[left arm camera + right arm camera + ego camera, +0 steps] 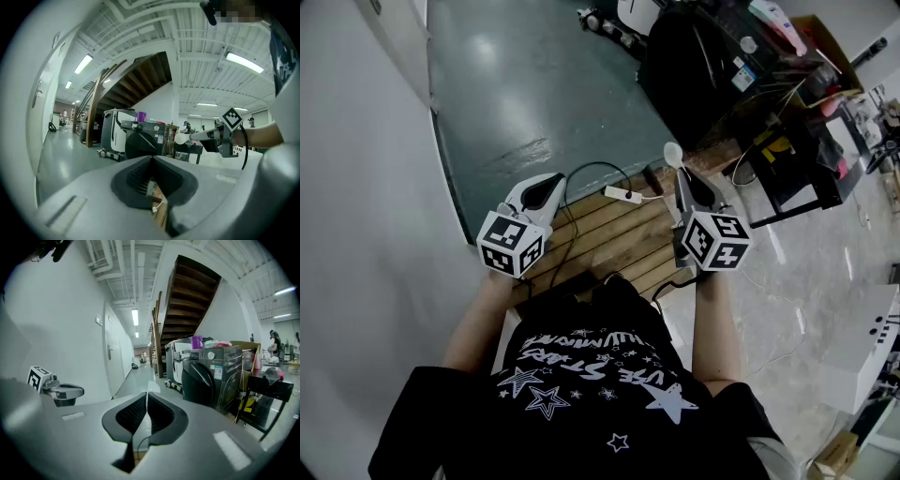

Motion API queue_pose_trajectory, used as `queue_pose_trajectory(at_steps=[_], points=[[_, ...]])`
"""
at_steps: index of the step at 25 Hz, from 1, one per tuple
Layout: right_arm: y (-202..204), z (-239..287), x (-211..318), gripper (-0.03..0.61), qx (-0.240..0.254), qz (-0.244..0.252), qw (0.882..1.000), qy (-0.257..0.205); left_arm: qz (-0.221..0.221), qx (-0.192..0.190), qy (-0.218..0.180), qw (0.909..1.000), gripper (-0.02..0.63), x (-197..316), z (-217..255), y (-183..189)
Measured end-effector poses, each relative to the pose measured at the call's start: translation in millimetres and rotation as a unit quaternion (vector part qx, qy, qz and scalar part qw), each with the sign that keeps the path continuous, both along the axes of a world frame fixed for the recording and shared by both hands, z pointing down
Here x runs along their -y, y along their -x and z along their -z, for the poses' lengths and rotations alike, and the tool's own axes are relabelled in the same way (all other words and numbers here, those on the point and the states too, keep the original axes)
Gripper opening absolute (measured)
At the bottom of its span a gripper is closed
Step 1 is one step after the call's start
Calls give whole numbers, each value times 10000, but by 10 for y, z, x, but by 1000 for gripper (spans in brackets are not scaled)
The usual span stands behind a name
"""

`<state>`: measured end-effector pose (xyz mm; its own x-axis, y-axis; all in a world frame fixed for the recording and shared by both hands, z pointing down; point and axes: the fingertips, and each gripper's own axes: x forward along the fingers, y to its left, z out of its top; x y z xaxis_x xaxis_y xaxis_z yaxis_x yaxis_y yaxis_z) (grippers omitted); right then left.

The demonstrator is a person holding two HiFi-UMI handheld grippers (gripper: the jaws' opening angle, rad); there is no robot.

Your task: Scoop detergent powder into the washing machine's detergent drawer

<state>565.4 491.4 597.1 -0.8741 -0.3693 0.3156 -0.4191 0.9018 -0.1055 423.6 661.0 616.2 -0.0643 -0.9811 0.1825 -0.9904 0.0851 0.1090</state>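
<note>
White plastic scoop (672, 153) pinched by its thin handle in the right gripper (146, 401), jaws pressed tight on it, bowl out front, held in the air. Left gripper (151, 161) closed, pads together, nothing between them. Both grippers held level above a brown wooden slat platform (609, 234). A white power strip (623, 195) lies on the slats. Dark grey front-loading washing machine (206, 376) stands ahead, well apart from the scoop. Detergent drawer not discernible.
</note>
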Motion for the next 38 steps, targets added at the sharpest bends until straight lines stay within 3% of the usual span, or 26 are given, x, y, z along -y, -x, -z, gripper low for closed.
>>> queue_pose_trajectory(at_steps=[11,17,22,29,38], points=[[20,-102,-389,34,-144,29,9999,56,176,-296,166,9993,1,-452,-239,84],[130,16,-270,34,24,-139,9999,63,298,-130,-18,9995,1,-375,-39,305],[368,-109,87,35,112,-250,9992,289,410,-267,212,9986,1,-221,-259,499],[1218,-352,1055,35,182,-236,9975,634,460,-271,426,9977,1,630,-411,1415],[2522,120,2754,35,184,-246,9975,641,377,-294,484,9977,1,2356,367,2653]])
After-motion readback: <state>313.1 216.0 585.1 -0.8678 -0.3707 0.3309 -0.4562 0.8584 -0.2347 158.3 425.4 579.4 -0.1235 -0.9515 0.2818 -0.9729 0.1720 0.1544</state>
